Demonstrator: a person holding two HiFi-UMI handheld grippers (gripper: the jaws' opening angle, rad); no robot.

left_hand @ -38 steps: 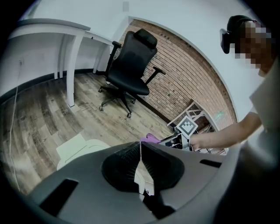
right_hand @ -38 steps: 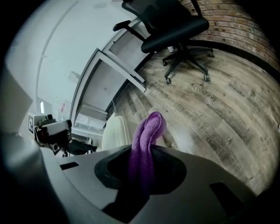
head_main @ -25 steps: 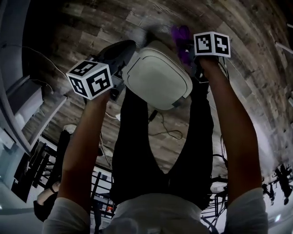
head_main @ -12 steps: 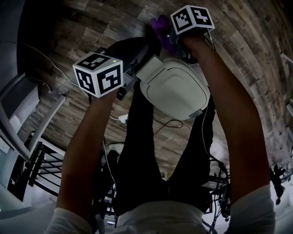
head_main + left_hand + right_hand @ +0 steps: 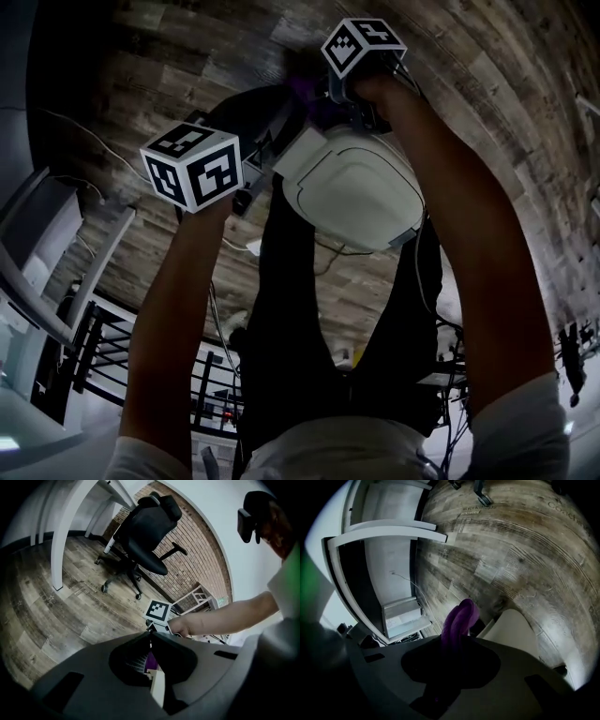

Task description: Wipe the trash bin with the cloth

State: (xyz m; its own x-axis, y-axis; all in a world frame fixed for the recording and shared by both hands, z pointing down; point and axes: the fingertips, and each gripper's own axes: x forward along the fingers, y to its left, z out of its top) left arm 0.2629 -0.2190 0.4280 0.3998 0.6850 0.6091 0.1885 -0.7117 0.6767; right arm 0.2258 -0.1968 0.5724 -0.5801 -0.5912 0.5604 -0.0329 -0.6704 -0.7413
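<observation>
The trash bin (image 5: 352, 187) has a white lid and a dark body and stands on the wood floor between the person's legs. My left gripper (image 5: 265, 155) sits at the lid's left edge. In the left gripper view its jaws (image 5: 151, 641) stand closed on a white edge of the bin (image 5: 157, 688). My right gripper (image 5: 330, 98) is at the far rim of the bin, shut on a purple cloth (image 5: 307, 92). The cloth (image 5: 460, 619) sticks out past the jaws beside the cream lid (image 5: 512, 626) in the right gripper view.
A black office chair (image 5: 143, 527) and a white table leg (image 5: 63, 536) stand on the floor beyond the bin. White shelving (image 5: 401, 613) lines the wall. A cable (image 5: 342, 248) trails on the floor near the person's feet.
My right gripper has carried the purple cloth leftward along the bin's far rim. The left gripper has stayed at the lid's left edge.
</observation>
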